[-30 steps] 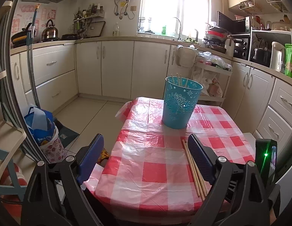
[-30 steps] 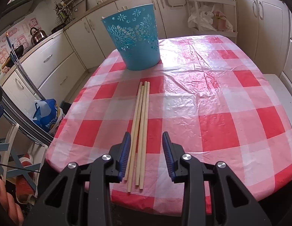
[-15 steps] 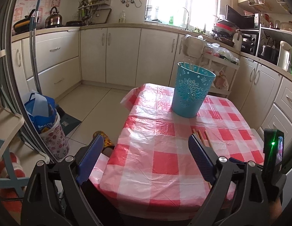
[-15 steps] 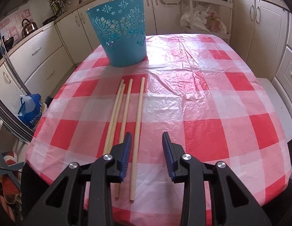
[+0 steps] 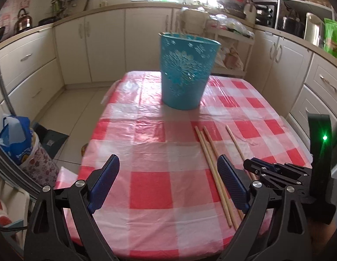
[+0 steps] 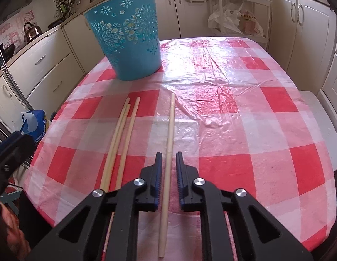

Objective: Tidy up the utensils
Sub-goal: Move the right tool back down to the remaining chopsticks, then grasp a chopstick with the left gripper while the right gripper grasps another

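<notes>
A blue perforated basket (image 6: 127, 37) stands at the far left of the red-checked table (image 6: 233, 130); it shows too in the left wrist view (image 5: 186, 71), with chopstick tips poking above its rim. Several wooden chopsticks lie on the cloth: three close together (image 6: 120, 134) and one apart (image 6: 169, 130). My right gripper (image 6: 169, 158) straddles the single chopstick, jaws narrowly open with a gap on each side of it. My left gripper (image 5: 168, 169) is wide open and empty above the table's near edge; the chopsticks (image 5: 212, 163) lie by its right finger.
Cream kitchen cabinets (image 5: 103, 43) ring the room. A wire rack with bags (image 6: 233, 10) stands behind the table. A blue bag (image 5: 14, 139) sits on the floor at the left. The right gripper's body (image 5: 288, 174) shows in the left wrist view.
The right gripper moved onto the single chopstick, which now lies apart from the other three, and its jaws have narrowed. The left gripper came closer over the table.
</notes>
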Available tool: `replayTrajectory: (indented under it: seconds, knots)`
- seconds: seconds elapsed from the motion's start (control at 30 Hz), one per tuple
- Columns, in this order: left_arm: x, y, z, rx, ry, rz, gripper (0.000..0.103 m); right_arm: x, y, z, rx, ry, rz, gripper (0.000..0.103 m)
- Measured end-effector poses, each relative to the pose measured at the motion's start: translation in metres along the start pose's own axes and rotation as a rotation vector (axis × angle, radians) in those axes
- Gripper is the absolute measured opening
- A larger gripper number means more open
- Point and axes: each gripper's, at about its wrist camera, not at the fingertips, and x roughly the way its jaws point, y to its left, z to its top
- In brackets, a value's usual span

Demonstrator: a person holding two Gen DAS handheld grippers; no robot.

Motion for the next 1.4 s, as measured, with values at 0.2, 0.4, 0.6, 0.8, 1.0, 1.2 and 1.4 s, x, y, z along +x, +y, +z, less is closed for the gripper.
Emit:
replayTrajectory:
  seconds: [0.2,0.4,0.6,0.8,1.0,1.2,1.4]
  knots:
    - [0.06,-0.026,0.009,0.062,0.115,0.002,0.082,0.001,-0.01,-0.001,0.023,-0.014,0.052,0.009]
    - [0.089,-0.03,0.01,0.08,0.179,0.045,0.075,0.001,-0.017,-0.001,0.055,-0.016,0.105,0.009]
    - [0.093,-0.029,0.013,0.083,0.19,0.042,0.075,0.002,-0.019,0.0,0.062,-0.009,0.128,0.011]
    - [0.099,-0.035,0.015,0.107,0.224,0.038,0.069,0.002,-0.02,0.001,0.045,-0.005,0.139,0.011]
    - [0.103,-0.036,0.021,0.122,0.227,0.014,0.045,0.006,-0.019,0.006,0.038,0.005,0.135,0.011]
    - [0.103,-0.035,0.023,0.125,0.253,-0.072,0.007,0.011,-0.01,0.012,-0.023,0.027,0.128,0.007]
    - [0.104,-0.028,0.03,0.136,0.323,-0.107,0.028,0.014,-0.011,0.018,-0.044,0.069,0.148,0.007]
